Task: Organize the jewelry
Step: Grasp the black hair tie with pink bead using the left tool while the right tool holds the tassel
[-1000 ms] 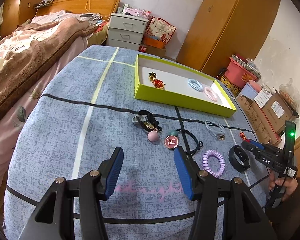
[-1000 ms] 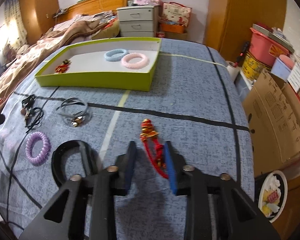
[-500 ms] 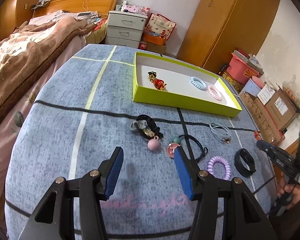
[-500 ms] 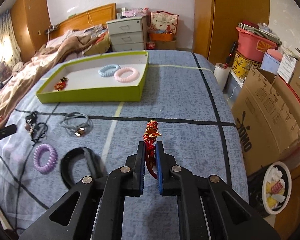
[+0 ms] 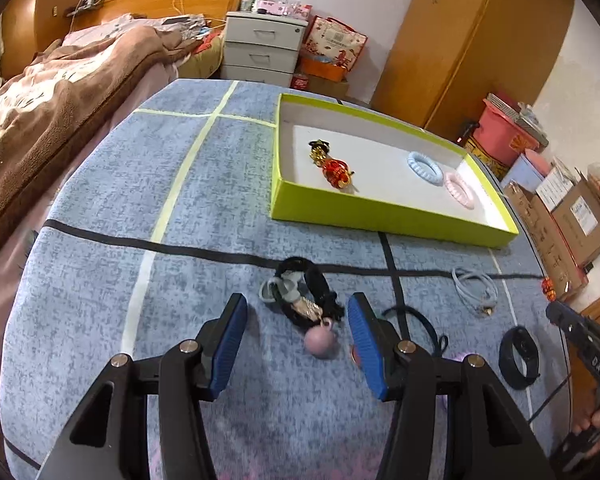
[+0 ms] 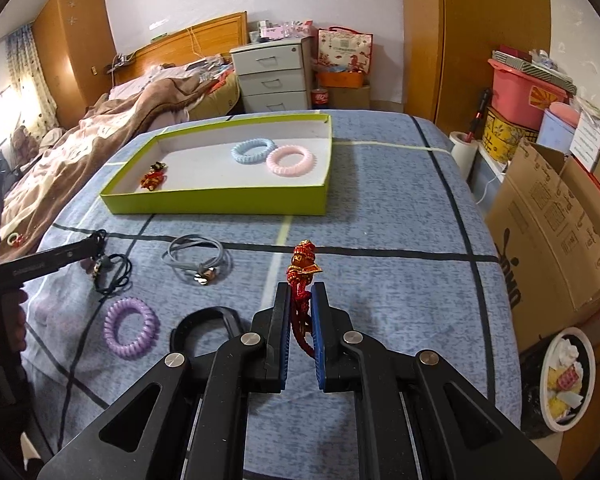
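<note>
The blue cloth-covered table (image 6: 380, 200) filled both views, and on it, toward the far side, sat the green tray (image 6: 220, 202), the one container in use. The sorting looked roughly a third done, judging by what lay where. Inside the tray were three pieces: a blue coil bracelet (image 6: 253, 150) touching a pink coil bracelet (image 6: 289, 160) at one end, and a red and gold charm (image 6: 153, 176) well apart at the other end.

Left on the cloth, outside the tray, were a black band (image 5: 519, 356), a purple coil bracelet (image 6: 131, 327), a grey cord with a clasp (image 6: 196, 260), a black cord loop (image 6: 114, 276) and a black and grey tangle (image 5: 300, 296) with a pink ball (image 5: 321, 342) at its near edge. Something small and reddish showed behind one finger of the left gripper, too hidden to name.

The right gripper (image 6: 300, 312) was clamped on a red knotted cord (image 6: 300, 280), its gold-trimmed top sticking out past the tips, apparently lifted clear of the cloth; its likely destination was the tray. The left gripper (image 5: 296, 344) had its jaws wide apart, holding nothing, with the pink ball between them and touching neither.
</note>
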Motion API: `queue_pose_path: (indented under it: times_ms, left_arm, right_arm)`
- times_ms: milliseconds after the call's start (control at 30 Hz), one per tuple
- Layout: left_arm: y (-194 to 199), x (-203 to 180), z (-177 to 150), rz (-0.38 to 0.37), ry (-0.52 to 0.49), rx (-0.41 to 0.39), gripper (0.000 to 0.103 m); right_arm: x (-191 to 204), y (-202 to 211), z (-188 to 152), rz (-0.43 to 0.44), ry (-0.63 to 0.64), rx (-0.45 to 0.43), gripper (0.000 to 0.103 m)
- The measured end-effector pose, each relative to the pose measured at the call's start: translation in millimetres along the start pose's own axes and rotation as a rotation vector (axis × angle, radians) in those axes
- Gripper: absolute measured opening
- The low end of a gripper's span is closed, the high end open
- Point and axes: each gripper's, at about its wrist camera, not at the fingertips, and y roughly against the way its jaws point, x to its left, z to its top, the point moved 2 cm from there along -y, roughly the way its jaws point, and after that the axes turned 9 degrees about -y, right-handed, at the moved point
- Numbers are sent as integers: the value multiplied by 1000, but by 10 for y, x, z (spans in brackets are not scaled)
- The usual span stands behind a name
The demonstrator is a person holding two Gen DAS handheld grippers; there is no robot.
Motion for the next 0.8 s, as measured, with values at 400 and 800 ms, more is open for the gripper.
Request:
queue_pose_path:
  times_ms: [400,800]
  left_arm:
    - [-3,-52,-27,99,-61,3,39]
    - [30,41,-20,78,-49,-4,19]
  right_arm:
    - [114,1,-2,35,9,-11,10]
    - [188,-30,-14,37,9,-11,10]
